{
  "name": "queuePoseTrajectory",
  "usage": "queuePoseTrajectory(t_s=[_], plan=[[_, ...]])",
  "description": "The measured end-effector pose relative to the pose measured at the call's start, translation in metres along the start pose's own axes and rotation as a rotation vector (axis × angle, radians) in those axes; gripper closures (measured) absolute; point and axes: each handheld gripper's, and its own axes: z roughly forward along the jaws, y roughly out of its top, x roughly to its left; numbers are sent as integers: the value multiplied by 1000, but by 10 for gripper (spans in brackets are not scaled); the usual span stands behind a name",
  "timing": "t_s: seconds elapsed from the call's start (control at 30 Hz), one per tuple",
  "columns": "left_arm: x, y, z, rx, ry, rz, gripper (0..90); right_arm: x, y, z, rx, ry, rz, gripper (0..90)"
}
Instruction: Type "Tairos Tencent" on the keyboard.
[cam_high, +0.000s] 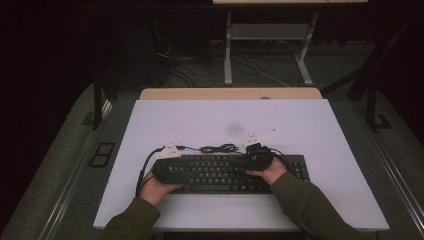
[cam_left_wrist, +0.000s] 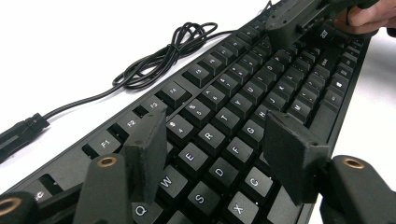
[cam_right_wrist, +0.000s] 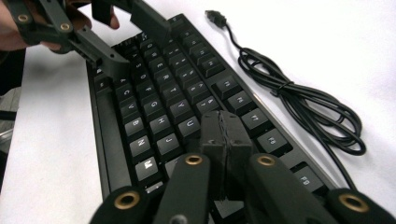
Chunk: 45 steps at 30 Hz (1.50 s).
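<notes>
The black keyboard (cam_high: 227, 173) lies flat near the front edge of the white surface (cam_high: 200, 120), long axis running left to right, coiled cable (cam_high: 220, 148) just behind it. The left tool (cam_left_wrist: 212, 144) hangs partly open over the letter keys, gripping nothing. The right tool (cam_right_wrist: 226, 140) has its jaws pressed together, empty, above the keys.

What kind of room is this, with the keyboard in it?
Probably an office or a lab workroom. A black computer keyboard with a coiled black cable lies on a white-topped table, loose wires trail over the grey carpeted floor, and another desk's metal legs stand behind.

A dim lab: white-topped table (cam_high: 300, 125), floor cables (cam_high: 260, 70), metal stand (cam_high: 270, 45).
</notes>
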Motion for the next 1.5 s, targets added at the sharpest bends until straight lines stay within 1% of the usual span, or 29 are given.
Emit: queuePoseTrajectory(t_s=[0.13, 0.27, 0.53, 0.77, 0.87, 1.17, 1.3, 1.5], plan=[[1, -1, -1, -7, 6, 2, 350, 1, -1, 2, 22, 5, -17, 891], [2, -2, -3, -7, 12, 0, 326, 2, -1, 4, 41, 5, -23, 891], [3, -3, -4, -7, 11, -4, 319, 2, -3, 7, 70, 3, -33, 891], [3, -3, -4, -6, 10, -2, 318, 2, -5, 10, 83, 0, -36, 891], [3, -4, -4, -5, 10, -2, 318, 3, -6, 11, 96, -13, -47, 891], [3, -3, -5, -9, 11, -1, 318, 3, -6, 11, 89, -8, -48, 891], [3, -3, -6, -11, 12, 3, 318, 2, -5, 8, 71, -10, -50, 884], [3, -3, -7, -15, 14, 3, 319, 0, -4, 4, 32, 3, -29, 833]])
